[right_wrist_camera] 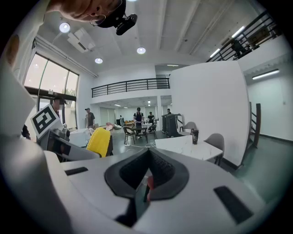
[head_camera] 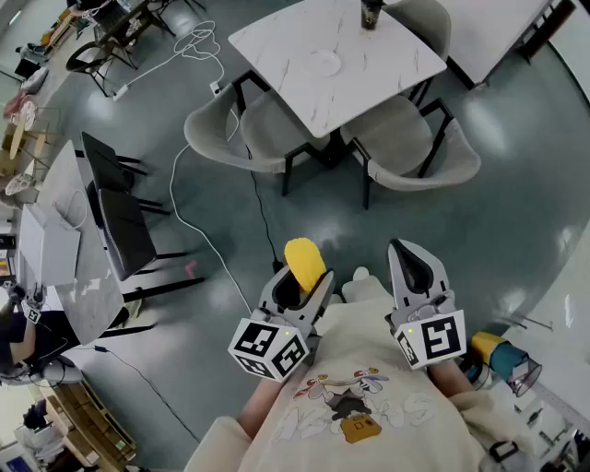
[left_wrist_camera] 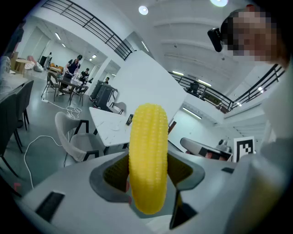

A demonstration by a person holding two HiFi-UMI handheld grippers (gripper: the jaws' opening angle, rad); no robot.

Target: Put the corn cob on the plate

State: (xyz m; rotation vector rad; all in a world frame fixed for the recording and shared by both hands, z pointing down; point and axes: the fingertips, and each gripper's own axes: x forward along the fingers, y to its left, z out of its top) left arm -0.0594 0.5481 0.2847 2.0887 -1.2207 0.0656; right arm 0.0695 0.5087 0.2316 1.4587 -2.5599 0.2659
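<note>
A yellow corn cob [head_camera: 304, 261] stands upright between the jaws of my left gripper [head_camera: 300, 281], which is shut on it. In the left gripper view the cob [left_wrist_camera: 148, 155] fills the middle, gripped near its lower half. My right gripper [head_camera: 412, 267] hangs beside it, shut with nothing in it; in its own view the pads [right_wrist_camera: 147, 176] meet. Both grippers are held close to the person's chest. A pale round plate [head_camera: 324, 63] lies on the white marble table [head_camera: 304, 46] far ahead, well apart from both grippers.
A dark cup [head_camera: 371, 13] stands at the table's far edge. Grey chairs [head_camera: 230, 138] [head_camera: 415, 152] surround the table. A white cable [head_camera: 198, 221] runs across the floor. Dark chairs [head_camera: 120, 217] and another table stand at the left.
</note>
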